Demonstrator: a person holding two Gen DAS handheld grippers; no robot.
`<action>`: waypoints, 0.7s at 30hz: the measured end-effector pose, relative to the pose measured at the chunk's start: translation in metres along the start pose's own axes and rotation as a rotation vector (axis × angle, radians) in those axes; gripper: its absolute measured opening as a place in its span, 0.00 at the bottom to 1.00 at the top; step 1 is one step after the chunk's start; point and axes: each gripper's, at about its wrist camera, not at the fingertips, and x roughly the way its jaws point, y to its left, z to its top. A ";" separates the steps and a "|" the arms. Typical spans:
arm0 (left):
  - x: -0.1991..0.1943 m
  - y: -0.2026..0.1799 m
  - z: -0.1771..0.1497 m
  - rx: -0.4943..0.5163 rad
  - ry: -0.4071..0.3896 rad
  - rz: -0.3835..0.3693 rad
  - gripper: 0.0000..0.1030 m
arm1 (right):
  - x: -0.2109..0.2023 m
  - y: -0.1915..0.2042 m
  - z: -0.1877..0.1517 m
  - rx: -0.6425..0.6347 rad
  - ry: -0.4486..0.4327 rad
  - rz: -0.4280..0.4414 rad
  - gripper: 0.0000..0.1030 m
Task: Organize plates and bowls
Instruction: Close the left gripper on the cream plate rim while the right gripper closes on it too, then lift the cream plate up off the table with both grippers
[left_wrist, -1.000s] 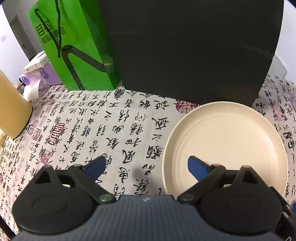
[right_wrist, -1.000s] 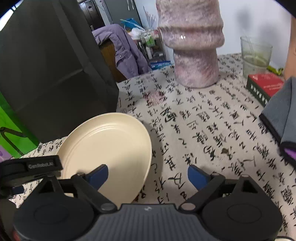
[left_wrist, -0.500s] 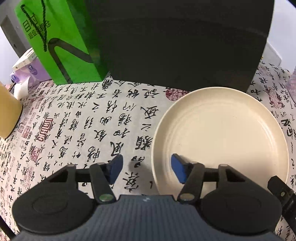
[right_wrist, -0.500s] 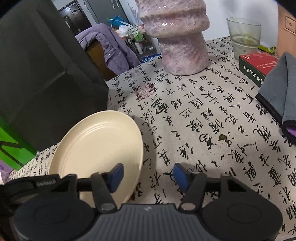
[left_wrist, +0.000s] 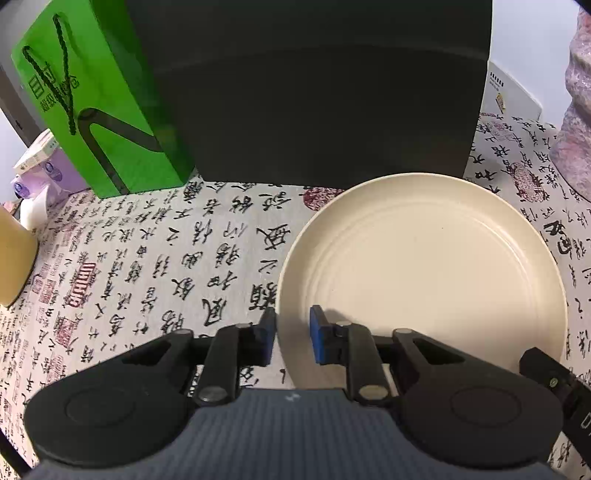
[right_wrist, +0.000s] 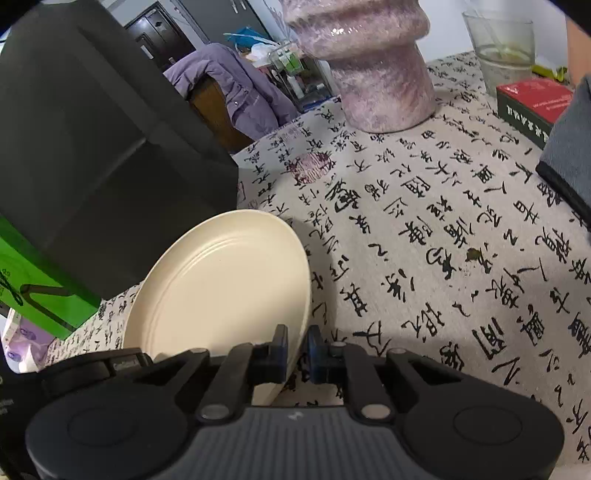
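Observation:
A cream plate (left_wrist: 424, 266) lies on the calligraphy-print tablecloth (left_wrist: 147, 258); it also shows in the right wrist view (right_wrist: 221, 280). My left gripper (left_wrist: 292, 334) has its blue pads closed on the plate's left rim. My right gripper (right_wrist: 296, 350) has its pads closed on the plate's right rim. No bowl is in view.
A large black box (left_wrist: 314, 92) and a green paper bag (left_wrist: 96, 110) stand behind the plate. A yellow container (left_wrist: 11, 258) is at the left. A pink marbled vase (right_wrist: 373, 66), a glass (right_wrist: 502, 51), a red box (right_wrist: 532, 103) and grey cloth (right_wrist: 569, 147) stand at the right.
Both grippers have narrowed from wide open to closed on opposite rims of the plate.

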 end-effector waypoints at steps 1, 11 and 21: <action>0.000 0.000 0.000 0.003 0.000 0.000 0.17 | 0.000 0.000 0.000 0.001 -0.001 0.002 0.10; -0.002 0.001 0.000 0.006 -0.010 0.013 0.16 | -0.005 0.001 0.000 -0.001 -0.026 0.017 0.10; -0.010 0.006 -0.001 -0.010 -0.039 0.009 0.11 | -0.009 0.004 -0.001 -0.008 -0.039 0.022 0.11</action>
